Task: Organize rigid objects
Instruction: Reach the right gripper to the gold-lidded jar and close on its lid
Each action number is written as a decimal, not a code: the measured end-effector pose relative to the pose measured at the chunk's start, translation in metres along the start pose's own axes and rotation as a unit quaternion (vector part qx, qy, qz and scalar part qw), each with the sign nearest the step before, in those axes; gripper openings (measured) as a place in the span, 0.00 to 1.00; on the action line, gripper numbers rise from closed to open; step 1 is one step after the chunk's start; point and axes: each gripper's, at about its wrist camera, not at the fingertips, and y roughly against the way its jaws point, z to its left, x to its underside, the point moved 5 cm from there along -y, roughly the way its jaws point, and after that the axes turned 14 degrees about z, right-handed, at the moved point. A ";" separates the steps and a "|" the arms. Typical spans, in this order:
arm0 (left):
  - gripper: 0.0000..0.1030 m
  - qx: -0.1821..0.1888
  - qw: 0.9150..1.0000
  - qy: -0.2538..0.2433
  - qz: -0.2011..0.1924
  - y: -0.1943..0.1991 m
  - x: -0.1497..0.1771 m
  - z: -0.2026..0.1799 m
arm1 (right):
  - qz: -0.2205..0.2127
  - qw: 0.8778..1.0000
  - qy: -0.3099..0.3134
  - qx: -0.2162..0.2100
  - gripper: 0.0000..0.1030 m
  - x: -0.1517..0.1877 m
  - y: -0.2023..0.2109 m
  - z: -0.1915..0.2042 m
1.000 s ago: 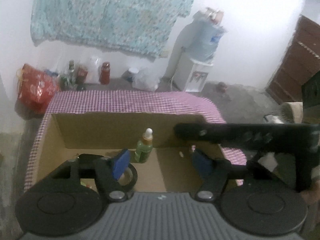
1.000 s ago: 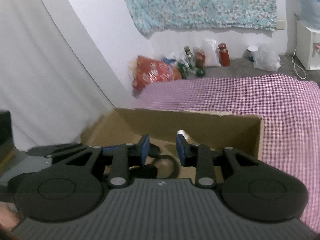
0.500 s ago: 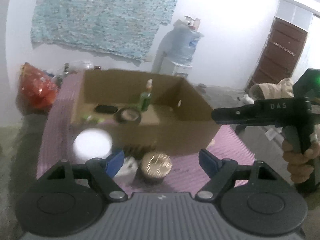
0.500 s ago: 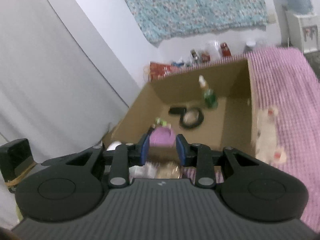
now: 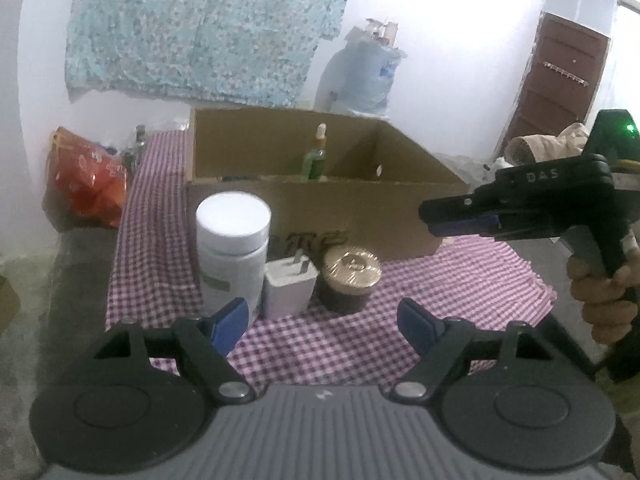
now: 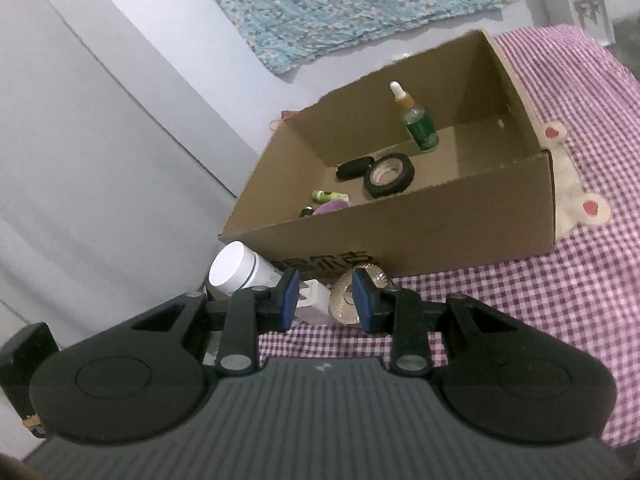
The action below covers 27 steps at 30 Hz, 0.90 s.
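Note:
A cardboard box [image 5: 360, 216] [image 6: 460, 232] stands on the purple checked cloth [image 5: 360, 344]. Inside it are a green dropper bottle [image 6: 418, 122], a black tape roll [image 6: 389, 175], a black oval item [image 6: 354, 168] and small items. In front of the box stand a white bottle [image 5: 233, 248] [image 6: 240, 268], a white plug adapter [image 5: 290, 286] [image 6: 310, 300] and a gold-lidded jar [image 5: 350, 276] [image 6: 346, 300]. My left gripper [image 5: 324, 324] is open and empty, just short of them. My right gripper [image 6: 325, 300] is narrowly open and empty, above the adapter and jar; it also shows in the left wrist view [image 5: 460, 216].
A red bag [image 5: 88, 184] and bottles sit on the floor at the far left. A water dispenser [image 5: 368, 76] stands behind the box, a brown door [image 5: 560, 80] at the right. A patterned cloth [image 5: 200, 28] hangs on the wall. A white curtain [image 6: 100, 140] hangs left.
Both grippers have pulled back out of the box toward me. The three items in front of the box have come into view. The right gripper now looks down on the box.

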 end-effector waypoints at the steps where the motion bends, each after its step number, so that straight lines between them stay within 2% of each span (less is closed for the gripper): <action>1: 0.80 0.001 1.000 0.000 0.004 -0.002 0.001 0.001 | 0.000 1.000 -0.004 0.001 0.28 0.001 0.000 -0.003; 8: 0.79 -0.018 0.999 -0.018 0.026 -0.004 0.000 -0.001 | -0.010 0.999 -0.036 -0.019 0.28 -0.001 0.001 -0.020; 12: 0.79 -0.023 0.999 -0.019 0.018 -0.003 0.001 -0.010 | -0.027 0.998 -0.044 -0.034 0.28 0.004 0.008 -0.028; 16: 0.79 -0.026 0.999 -0.026 0.014 -0.013 0.005 -0.030 | -0.034 0.998 -0.037 -0.031 0.28 0.012 0.016 -0.033; 20: 0.79 -0.042 0.999 -0.029 0.006 -0.029 0.006 -0.051 | -0.034 0.999 -0.023 -0.023 0.28 0.023 0.019 -0.037; 24: 0.79 -0.082 0.995 -0.049 -0.001 -0.045 0.006 -0.066 | -0.033 0.999 -0.009 -0.021 0.28 0.025 0.022 -0.042; 27: 0.77 -0.091 0.994 -0.058 -0.002 -0.057 0.004 -0.073 | -0.029 0.999 0.000 -0.026 0.28 0.022 0.016 -0.044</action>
